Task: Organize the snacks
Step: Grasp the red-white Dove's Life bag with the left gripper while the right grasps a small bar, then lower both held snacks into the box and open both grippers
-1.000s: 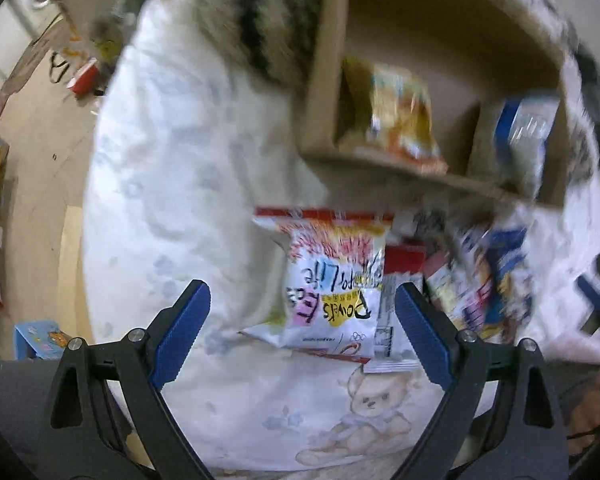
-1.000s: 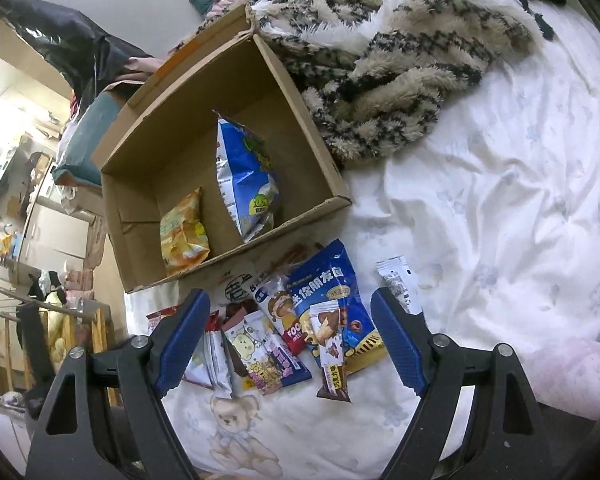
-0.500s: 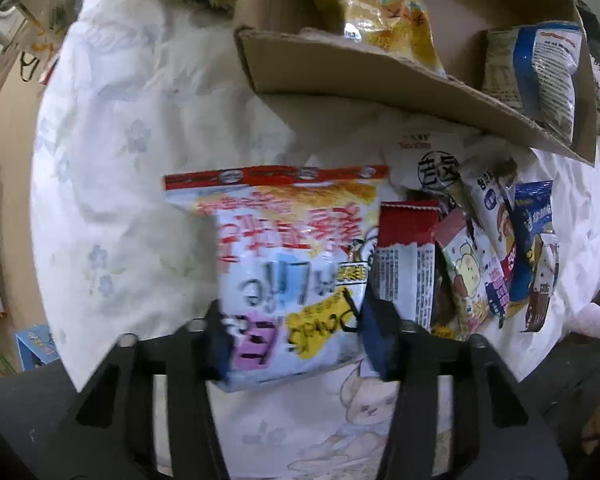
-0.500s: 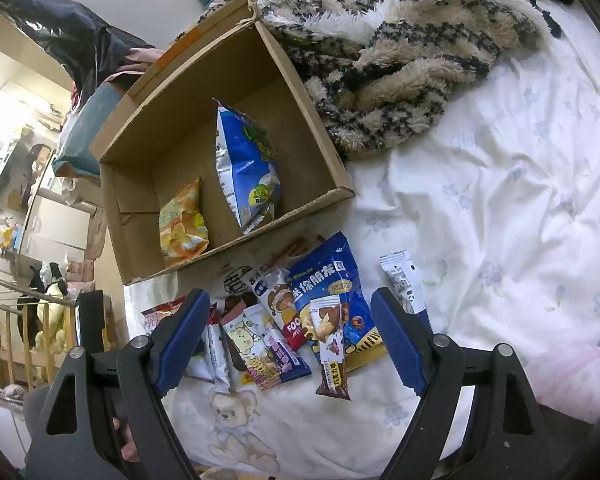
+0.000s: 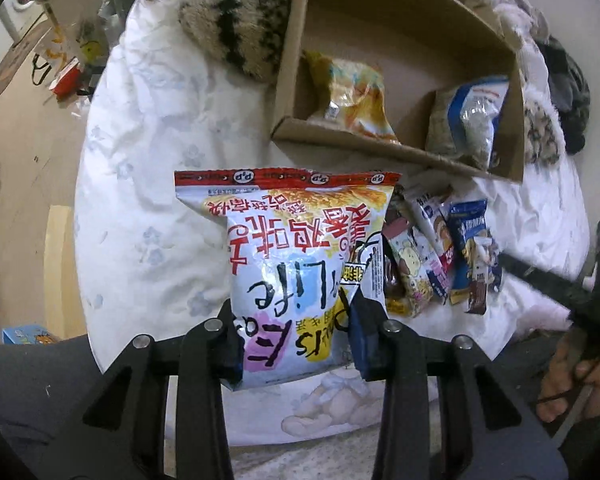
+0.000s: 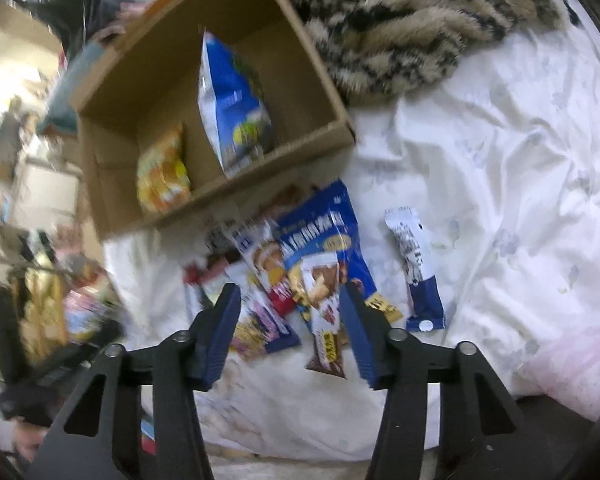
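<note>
My left gripper [image 5: 294,340] is shut on a white and red snack bag [image 5: 296,240] and holds it above the bed, in front of the cardboard box [image 5: 380,148]. The box holds a yellow bag [image 5: 352,100] and a blue bag [image 5: 476,116]. My right gripper [image 6: 290,328] is open and empty above a pile of small snack packets [image 6: 300,272] that lies on the white sheet. A brown bar [image 6: 326,320] lies between its fingers. The box [image 6: 228,188] sits just beyond the pile, with the blue bag [image 6: 232,108] and the yellow bag [image 6: 162,176] inside.
A white and blue stick packet [image 6: 414,268] lies alone to the right of the pile. A furry striped blanket [image 6: 412,28] lies behind the box. A pink cloth [image 6: 576,364] is at the bed's right edge. The floor [image 5: 24,160] lies left of the bed.
My left gripper closed on the white and red bag and lifted it off the bed. My right gripper moved down and closer to the snack pile, and its jaws narrowed.
</note>
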`<state>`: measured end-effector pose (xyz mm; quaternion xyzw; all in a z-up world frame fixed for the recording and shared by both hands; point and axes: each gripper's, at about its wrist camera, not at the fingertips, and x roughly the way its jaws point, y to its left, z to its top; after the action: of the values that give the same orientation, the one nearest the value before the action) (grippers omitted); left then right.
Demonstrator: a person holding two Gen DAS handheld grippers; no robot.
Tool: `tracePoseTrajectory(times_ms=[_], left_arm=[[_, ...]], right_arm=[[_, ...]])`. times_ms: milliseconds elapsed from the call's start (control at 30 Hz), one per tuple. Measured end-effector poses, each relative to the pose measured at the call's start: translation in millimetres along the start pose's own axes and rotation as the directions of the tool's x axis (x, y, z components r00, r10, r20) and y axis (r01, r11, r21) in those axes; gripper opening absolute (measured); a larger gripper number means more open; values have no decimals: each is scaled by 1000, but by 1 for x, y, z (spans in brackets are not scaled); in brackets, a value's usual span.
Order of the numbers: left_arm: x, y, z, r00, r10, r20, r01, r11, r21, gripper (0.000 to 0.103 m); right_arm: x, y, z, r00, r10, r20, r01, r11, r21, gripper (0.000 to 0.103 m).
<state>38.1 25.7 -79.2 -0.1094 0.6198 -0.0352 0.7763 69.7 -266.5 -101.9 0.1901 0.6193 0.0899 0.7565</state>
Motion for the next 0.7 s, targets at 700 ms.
tracePoseTrajectory(times_ms=[700], left_arm=[[-6,-7,16,997,-4,72,2,1000,24,34]], right_arm=[[-4,16,-22,1000,-19,6,20,989,-145,17]])
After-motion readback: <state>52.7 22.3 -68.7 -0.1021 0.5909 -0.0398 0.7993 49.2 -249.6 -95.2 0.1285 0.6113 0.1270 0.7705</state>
